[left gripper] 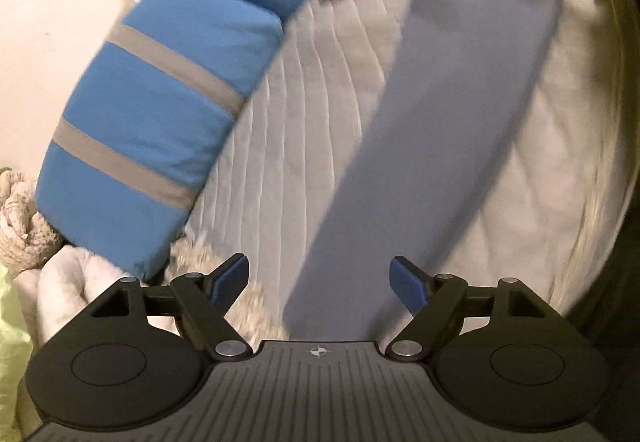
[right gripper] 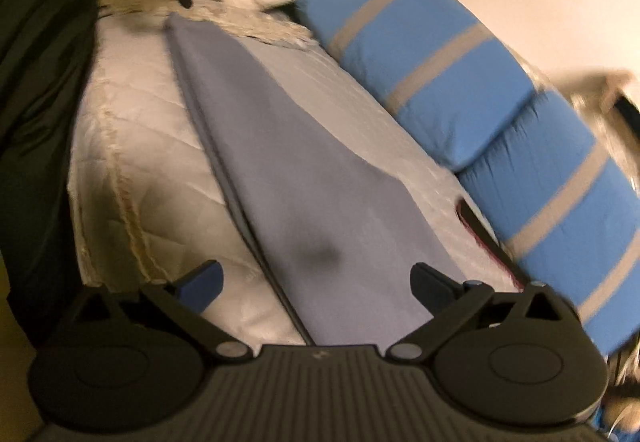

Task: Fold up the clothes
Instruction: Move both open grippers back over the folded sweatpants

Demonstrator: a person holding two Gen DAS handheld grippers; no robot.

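Grey garment (right gripper: pixel 304 170) lying as long narrow strip on quilted mattress (left gripper: pixel 320 90) beside blue striped cushions (right gripper: pixel 448 54) | left gripper (left gripper: pixel 320 282) wide, empty; right gripper (right gripper: pixel 316 288) wide, empty | risk: pinching one layer only; strip unfolding

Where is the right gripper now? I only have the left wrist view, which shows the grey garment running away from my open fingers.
Observer: The right gripper is at the opposite end of the grey garment. Its jaws are open and straddle the cloth, gripping nothing.
Operator: Is anything lying beside the garment at that end?
Observer: Yes, a dark fabric heap lies along the mattress edge, on the side away from the blue pillows. It is clear of the garment.
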